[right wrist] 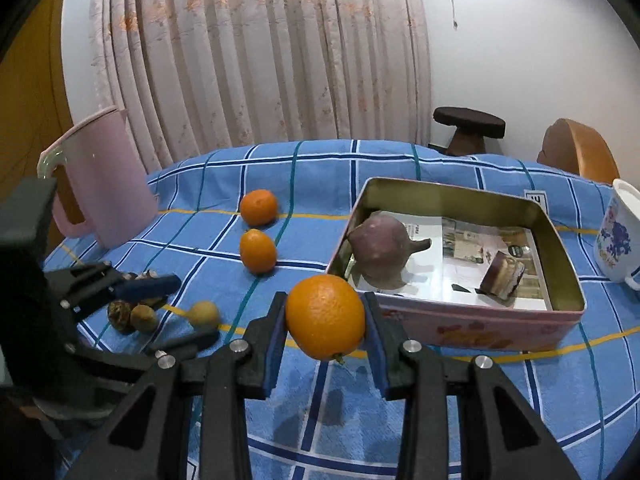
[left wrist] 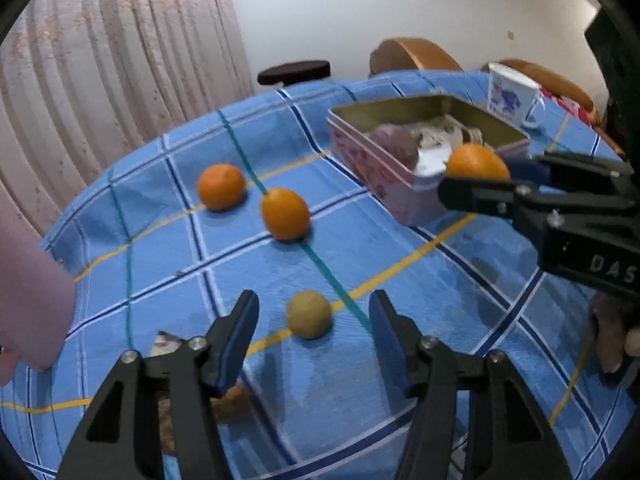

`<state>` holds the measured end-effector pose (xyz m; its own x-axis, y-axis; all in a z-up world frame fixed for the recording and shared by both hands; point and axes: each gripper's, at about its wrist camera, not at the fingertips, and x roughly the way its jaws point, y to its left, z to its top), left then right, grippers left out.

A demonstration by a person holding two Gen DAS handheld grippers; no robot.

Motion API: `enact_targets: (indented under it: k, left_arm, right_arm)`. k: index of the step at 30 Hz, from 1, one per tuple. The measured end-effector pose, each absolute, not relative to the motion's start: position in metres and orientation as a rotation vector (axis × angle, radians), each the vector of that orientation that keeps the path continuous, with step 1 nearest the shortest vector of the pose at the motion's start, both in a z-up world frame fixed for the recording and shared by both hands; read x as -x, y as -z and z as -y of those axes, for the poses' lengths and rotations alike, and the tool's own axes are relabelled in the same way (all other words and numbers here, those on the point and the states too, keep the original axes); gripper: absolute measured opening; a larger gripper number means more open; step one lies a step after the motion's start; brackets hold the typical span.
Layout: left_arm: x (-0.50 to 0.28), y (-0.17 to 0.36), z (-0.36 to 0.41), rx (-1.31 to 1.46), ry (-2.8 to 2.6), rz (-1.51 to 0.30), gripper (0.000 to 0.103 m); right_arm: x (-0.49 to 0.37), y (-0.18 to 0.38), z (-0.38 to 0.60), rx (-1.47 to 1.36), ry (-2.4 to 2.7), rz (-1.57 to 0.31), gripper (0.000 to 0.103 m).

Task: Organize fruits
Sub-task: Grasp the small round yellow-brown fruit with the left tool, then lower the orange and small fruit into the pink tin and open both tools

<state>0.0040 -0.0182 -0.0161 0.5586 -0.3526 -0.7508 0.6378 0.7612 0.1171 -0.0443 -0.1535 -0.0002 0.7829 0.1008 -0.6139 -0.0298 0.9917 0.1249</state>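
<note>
1. Nearest the left wrist camera, the left gripper hangs with its fingers spread wide over the blue checked tablecloth; a small yellowish fruit lies on the cloth between the fingertips, touching neither; beyond it an oval orange lies with its long axis running away and to the left, just beside a rounder orange; at right the right gripper clamps a third orange in front of the near corner of the pink tin; a white mug stands behind the tin.

2. Closest to the right wrist camera, the right gripper is closed on the held orange, its blue pads pressing both sides and the stem end pointing down; it is held above the cloth, just short of the tin's near wall; inside the tin lie a purplish root vegetable and a small wrapped block; at left the open left gripper brackets the yellowish fruit, beside some brown nuts; a pink jug stands behind.
</note>
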Motion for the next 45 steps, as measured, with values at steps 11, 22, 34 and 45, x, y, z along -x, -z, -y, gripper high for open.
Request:
enact_targets:
  k: [11,22,34,45]
  left_arm:
    - [-0.010,0.028,0.022,-0.408,0.569,-0.803,0.027]
    - [-0.010,-0.003,0.018,-0.216,0.558,-0.682,0.027]
    - [-0.021,-0.026,0.071,-0.128,0.591,-0.611,0.027]
    - [-0.033,-0.024,0.126,-0.139,0.608,-0.625,0.027]
  right_arm:
    - [0.046,0.002,0.155,-0.114,-0.079,-0.671,0.038]
    - [0.052,-0.016,0.164,-0.115,-0.046,-0.596,0.038]
    - [0.021,-0.020,0.233,-0.076,0.168,-0.589,0.038]
    - [-0.007,-0.002,0.274,-0.079,0.219,-0.664,0.038]
